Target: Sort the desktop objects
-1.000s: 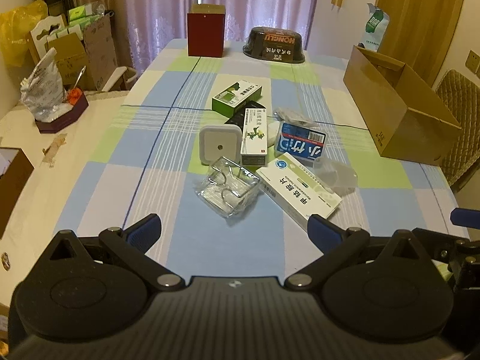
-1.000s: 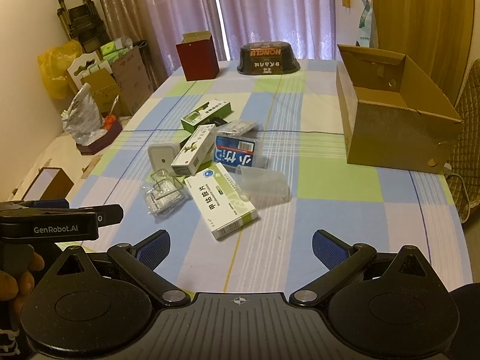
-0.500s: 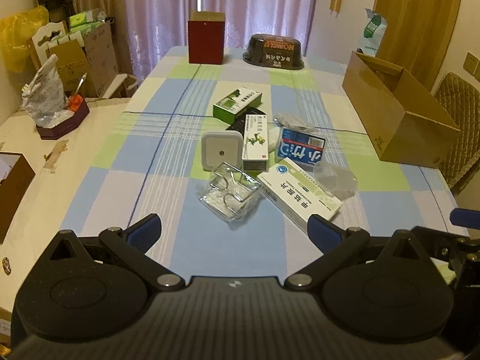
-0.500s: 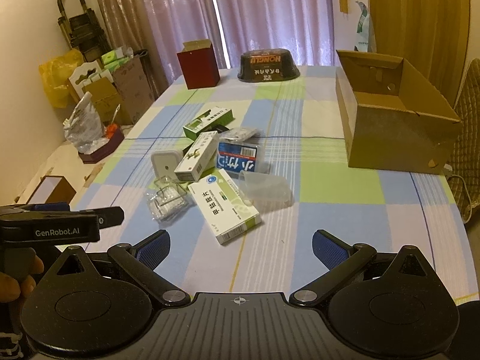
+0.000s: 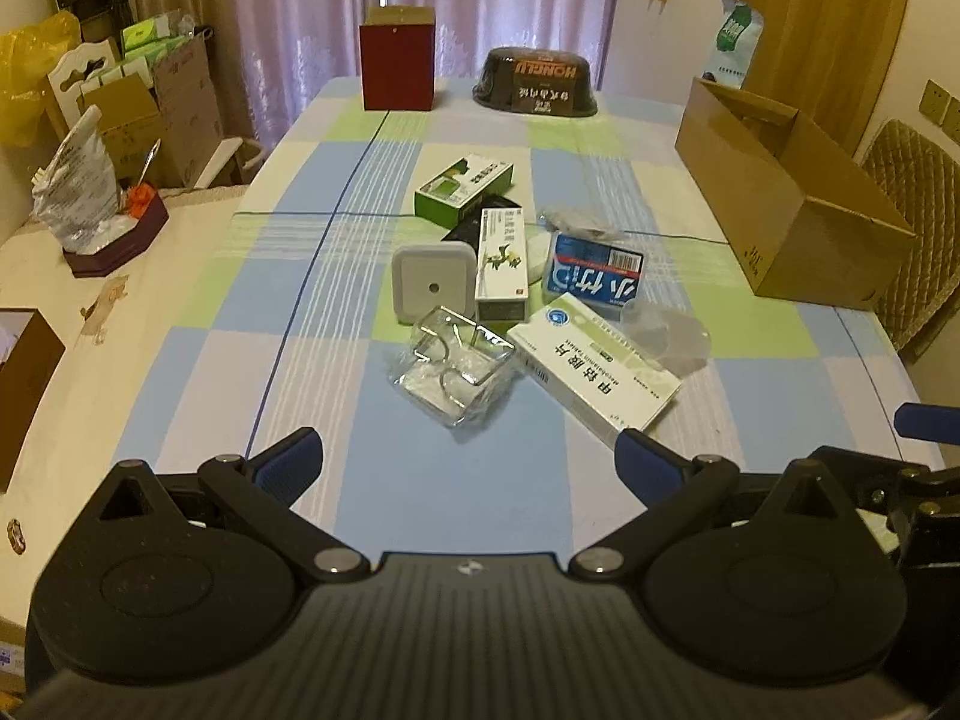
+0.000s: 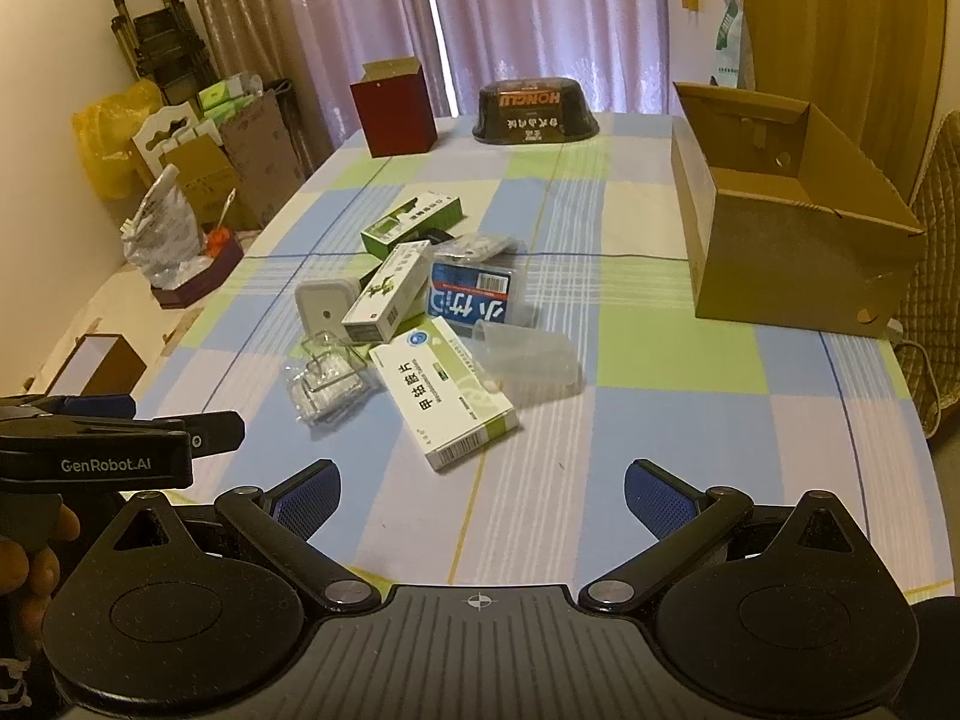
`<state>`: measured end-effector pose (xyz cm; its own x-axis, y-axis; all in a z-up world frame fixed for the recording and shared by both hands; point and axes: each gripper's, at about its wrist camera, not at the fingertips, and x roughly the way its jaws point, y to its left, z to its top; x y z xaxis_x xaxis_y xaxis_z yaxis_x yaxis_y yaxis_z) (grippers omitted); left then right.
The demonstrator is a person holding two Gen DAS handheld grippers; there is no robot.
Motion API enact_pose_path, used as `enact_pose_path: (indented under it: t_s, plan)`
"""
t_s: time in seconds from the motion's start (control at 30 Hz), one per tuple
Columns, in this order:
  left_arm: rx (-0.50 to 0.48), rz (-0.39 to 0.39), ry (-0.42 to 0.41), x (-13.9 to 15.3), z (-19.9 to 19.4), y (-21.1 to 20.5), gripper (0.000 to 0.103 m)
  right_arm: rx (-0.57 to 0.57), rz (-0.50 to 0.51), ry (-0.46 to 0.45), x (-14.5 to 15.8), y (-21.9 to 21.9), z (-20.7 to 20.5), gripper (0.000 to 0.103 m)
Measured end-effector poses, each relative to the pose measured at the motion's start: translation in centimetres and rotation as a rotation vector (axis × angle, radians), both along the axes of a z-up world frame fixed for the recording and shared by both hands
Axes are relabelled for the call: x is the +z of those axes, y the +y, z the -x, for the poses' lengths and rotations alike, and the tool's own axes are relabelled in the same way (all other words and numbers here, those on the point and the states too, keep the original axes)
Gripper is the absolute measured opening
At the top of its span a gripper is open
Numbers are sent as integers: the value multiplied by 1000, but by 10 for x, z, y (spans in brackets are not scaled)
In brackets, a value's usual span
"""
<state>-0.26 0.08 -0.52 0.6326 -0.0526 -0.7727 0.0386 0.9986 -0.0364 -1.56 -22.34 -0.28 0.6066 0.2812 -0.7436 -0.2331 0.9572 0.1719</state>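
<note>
The left gripper [image 5: 468, 456] and the right gripper [image 6: 483, 489] both hang above the near edge of the checked tablecloth [image 5: 300, 372], each with its 2 blue-padded fingers spread wide and nothing between them. In the right wrist view the body of the left gripper shows the print "GenRobot.AI", with a hand [image 6: 27, 564] around its handle.

The things to sort lie in 1 cluster, and I take the long white-green medicine box [image 5: 594, 375] as landmark. It lies flat, nearest to the grippers, with its long axis diagonal from far-left to near-right; it carries large Chinese characters and a round blue logo at its far end. Just left of it lies a clear plastic packet [image 5: 459, 369] with metal rings inside. Behind the packet stands a white square device [image 5: 433, 285] with 1 small dot in the middle. Behind the landmark box lies a narrow white box with a plant picture [image 5: 503, 264], its long axis pointing away from the grippers. To the right of this one is a blue pack [image 5: 595, 285] with big white characters, and a clear plastic cup [image 5: 666, 333] lies on its side, touching the landmark box. Farther back is a green-white box [image 5: 465, 189], diagonal.

Well to the right of the landmark stands an open cardboard box [image 6: 786, 222]. At the far end are a dark red box [image 5: 397, 60] and a black bowl [image 5: 536, 84] with "HONGLU" upside down; the small characters below are perhaps too blurred to read.
</note>
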Motion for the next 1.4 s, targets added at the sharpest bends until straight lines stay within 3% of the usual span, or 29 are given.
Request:
enact_pose_path:
  t_s: [1.1, 1.4]
  plan:
    - [5, 22, 22, -6, 0, 4, 102, -6, -4, 46, -10, -3, -4, 103]
    - [7, 10, 19, -9, -4, 11, 102, 21, -5, 36, -19, -4, -27, 103]
